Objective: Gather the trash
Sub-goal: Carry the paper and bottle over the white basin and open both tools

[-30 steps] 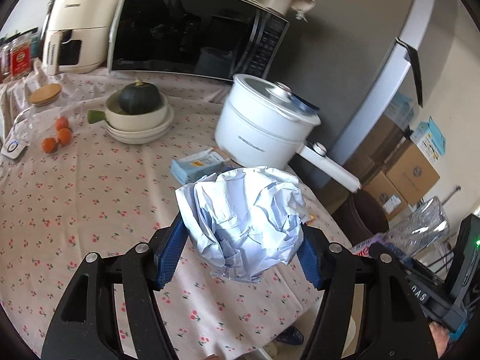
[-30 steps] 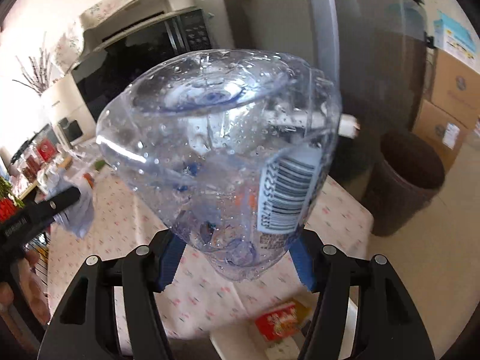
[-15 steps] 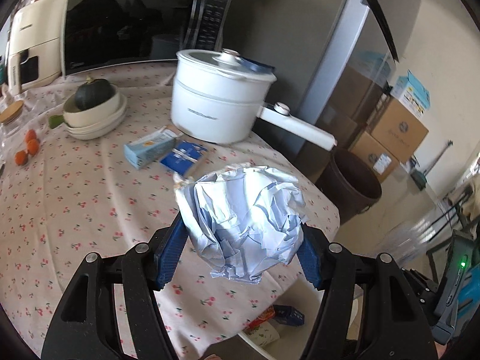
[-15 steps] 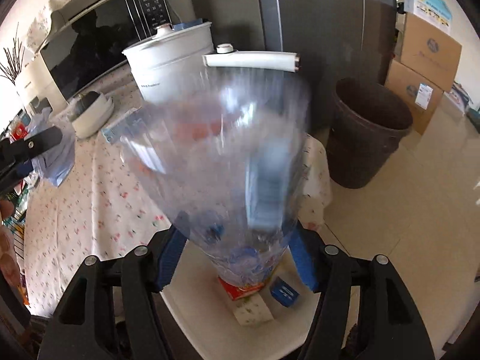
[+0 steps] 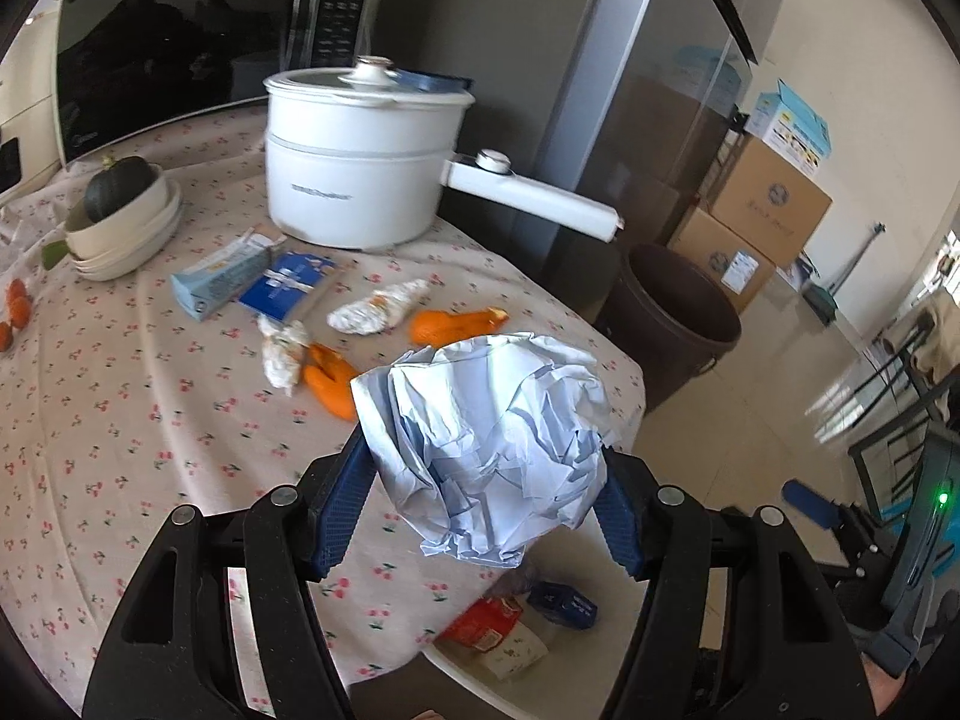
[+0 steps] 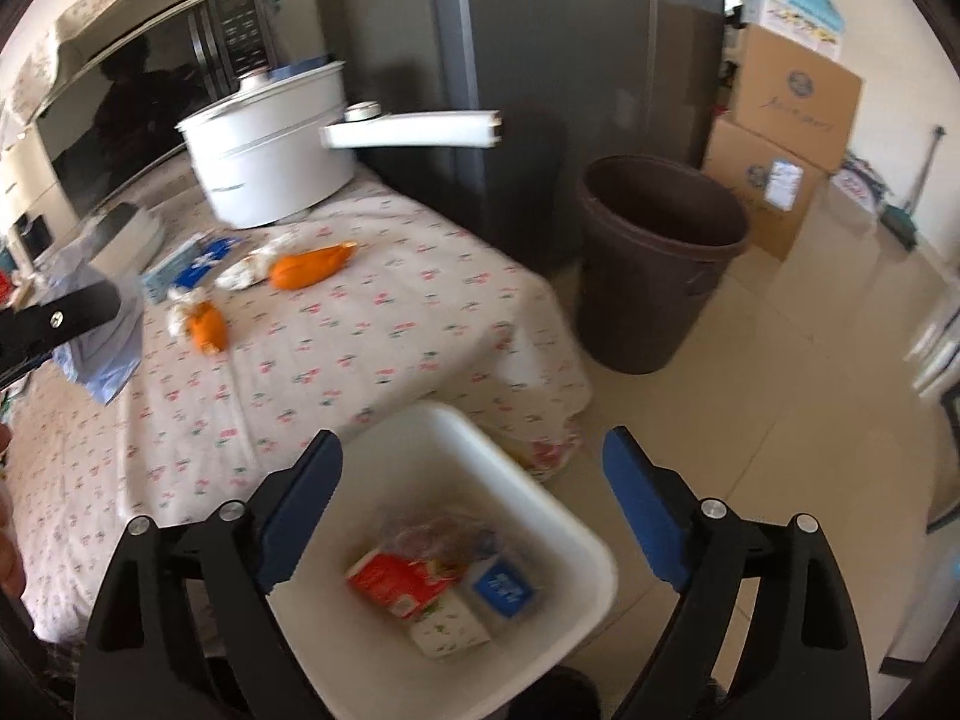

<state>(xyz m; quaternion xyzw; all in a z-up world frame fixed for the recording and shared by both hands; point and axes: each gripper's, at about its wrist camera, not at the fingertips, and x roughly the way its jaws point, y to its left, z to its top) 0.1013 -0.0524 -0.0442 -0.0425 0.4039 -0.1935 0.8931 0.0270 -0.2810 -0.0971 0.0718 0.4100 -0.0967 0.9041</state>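
The left gripper (image 5: 483,501) clamps a crumpled ball of pale blue paper (image 5: 489,444) above the floral tablecloth's (image 5: 150,420) edge. The right gripper (image 6: 471,507) has just been opening; its jaws stand wide with nothing between them, above a white bin (image 6: 564,516) holding cartons and a blurred clear bottle (image 6: 441,531). Farther off, orange peels (image 5: 456,324) and wrappers lie on the table before a white pot (image 5: 360,156).
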